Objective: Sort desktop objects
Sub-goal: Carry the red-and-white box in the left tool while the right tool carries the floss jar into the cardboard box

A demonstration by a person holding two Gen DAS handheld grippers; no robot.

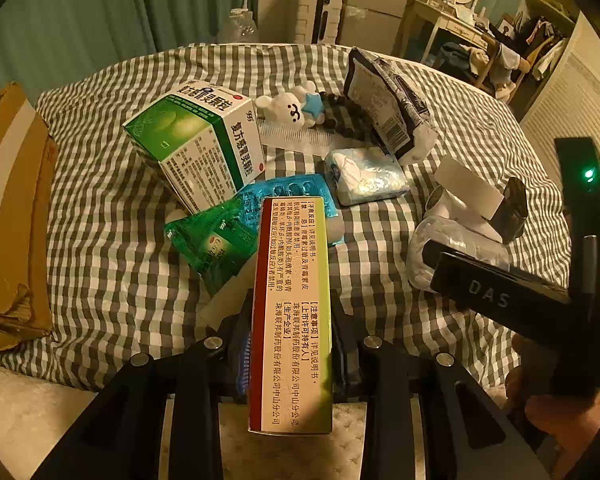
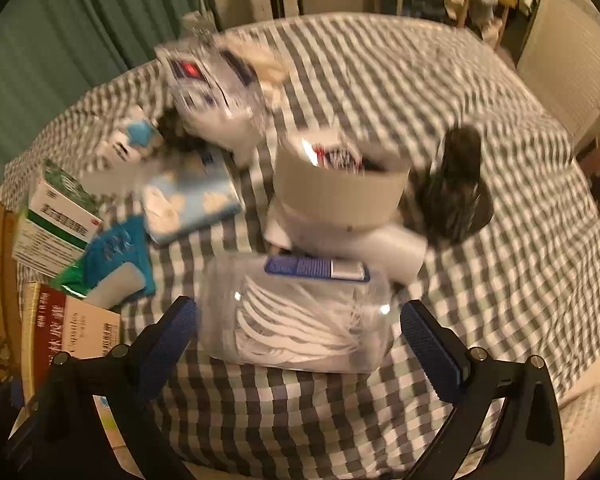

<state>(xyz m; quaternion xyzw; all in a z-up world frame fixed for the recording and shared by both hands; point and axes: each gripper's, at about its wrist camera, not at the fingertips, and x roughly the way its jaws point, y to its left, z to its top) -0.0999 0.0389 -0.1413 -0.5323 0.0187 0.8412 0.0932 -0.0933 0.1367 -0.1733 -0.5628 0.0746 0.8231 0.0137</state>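
Left gripper (image 1: 290, 344) clamped on a red-edged medicine carton (image 1: 291, 312) with Chinese print, raised over the checked cloth (image 1: 112, 248). Right gripper (image 2: 298, 322), jaws wide apart, straddles a clear bag of floss picks (image 2: 300, 320) without contact. Its housing reads "DAS" (image 1: 488, 294). Green-and-white medicine box (image 1: 196, 140) lies behind

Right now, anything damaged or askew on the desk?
Yes: the brown cardboard box at the left edge has a torn, crumpled corner. The green-and-white medicine carton sits tilted, propped on the blue blister pack and the green foil sachet.
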